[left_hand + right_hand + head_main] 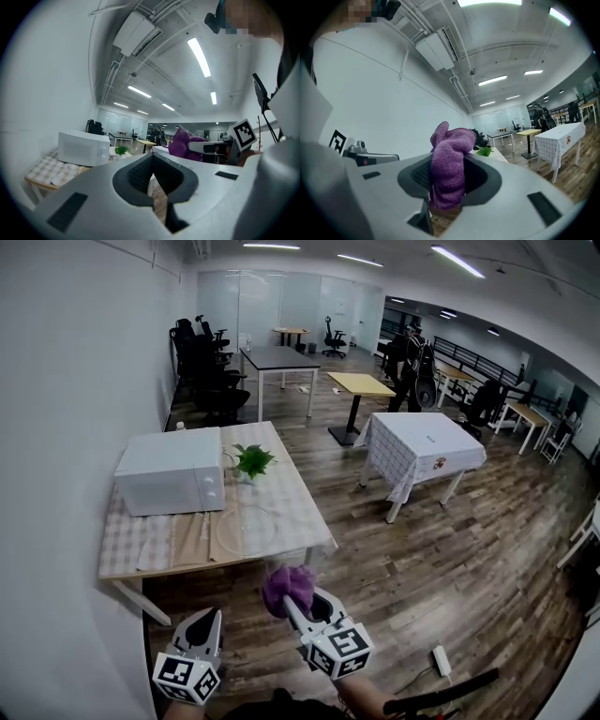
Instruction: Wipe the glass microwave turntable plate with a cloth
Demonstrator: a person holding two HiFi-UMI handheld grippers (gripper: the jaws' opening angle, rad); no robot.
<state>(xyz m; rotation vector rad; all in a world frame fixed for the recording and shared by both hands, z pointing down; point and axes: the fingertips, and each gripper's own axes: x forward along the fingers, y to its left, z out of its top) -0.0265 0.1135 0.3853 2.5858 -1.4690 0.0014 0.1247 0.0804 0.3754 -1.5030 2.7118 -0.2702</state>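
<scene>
**Tongs.** The right tongs [292,604] are clamped on a purple cloth [286,589]. It is a nubbly microfibre wad, bunched into a rounded tuft that stands out past the tips. In the right gripper view the cloth [449,164] fills the gap between the dark ribbed pads. The left tongs [207,622] are drawn narrow, with only a slit between the grooved pads and nothing in it; the left gripper view [155,180] confirms this. Both pairs hang low over the floor, short of the bench.

**Task item.** The glass turntable plate [246,529] is a clear, flat disc, made out mainly by its round rim. It lies on the bench [216,562] close to the near edge, at 11 o'clock from the right tongs and well apart from them. The bench top carries a pale checked covering.

**Other items on the bench.** At 10 o'clock from the plate stands a white microwave [172,472], box-shaped and smooth-sided. At 12 o'clock from the plate is a small leafy green plant [251,461].

**Edges and clearance.** The bench's left side runs along a plain white wall. Its right side and near end open onto wood-plank floor [422,559]. A draped table [424,448] with a white checked cover stands at 2 o'clock from the bench, with a broad aisle between them. A white power strip [441,660] lies on the floor at 4 o'clock from the right tongs.
</scene>
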